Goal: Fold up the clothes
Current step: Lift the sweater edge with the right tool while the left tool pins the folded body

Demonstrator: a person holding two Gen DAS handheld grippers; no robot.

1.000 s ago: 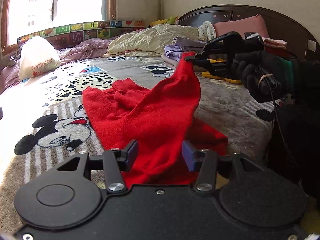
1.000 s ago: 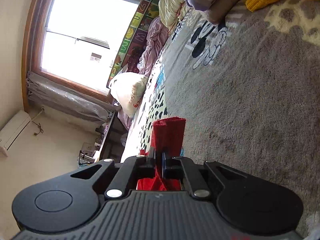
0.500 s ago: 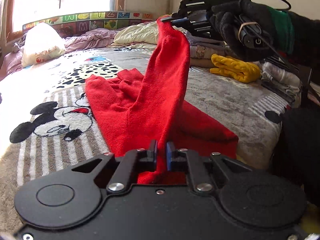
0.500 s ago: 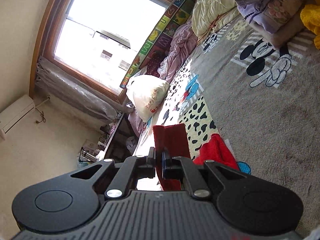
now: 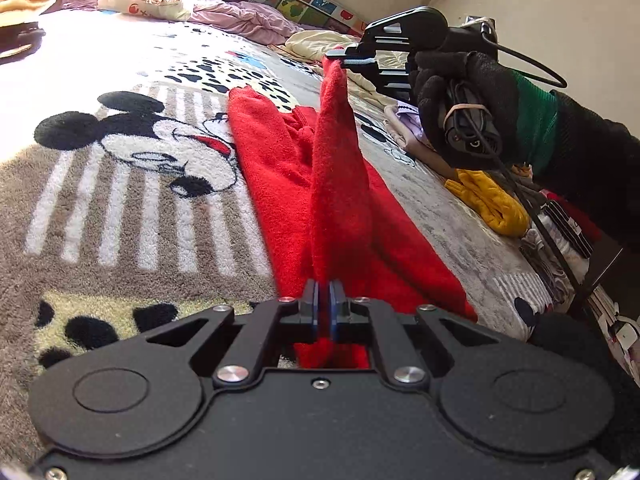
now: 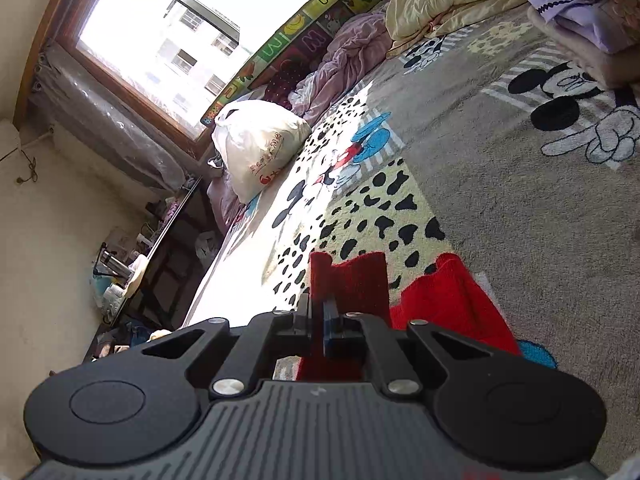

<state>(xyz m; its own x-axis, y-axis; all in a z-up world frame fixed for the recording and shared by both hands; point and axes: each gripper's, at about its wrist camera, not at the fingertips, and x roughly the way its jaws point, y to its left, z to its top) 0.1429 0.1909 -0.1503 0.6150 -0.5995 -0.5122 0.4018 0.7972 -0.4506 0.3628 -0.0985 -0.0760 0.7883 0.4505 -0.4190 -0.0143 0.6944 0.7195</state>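
Left wrist view: both grippers' jaws pinch the red garment (image 5: 340,184) above the blanket (image 5: 120,208).

The right tongs (image 6: 319,312) pinch an edge of the red garment (image 6: 448,300) above the cartoon-print blanket (image 6: 500,208) on the bed.

Bright daylight, fisheye bend at every edge.
Sun through the window (image 6: 168,36) ahead of my right tongs blows out the blanket (image 5: 92,60) beyond my left tongs.

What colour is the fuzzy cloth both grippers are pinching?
Bright red. The fleece garment shows best in the left wrist view.
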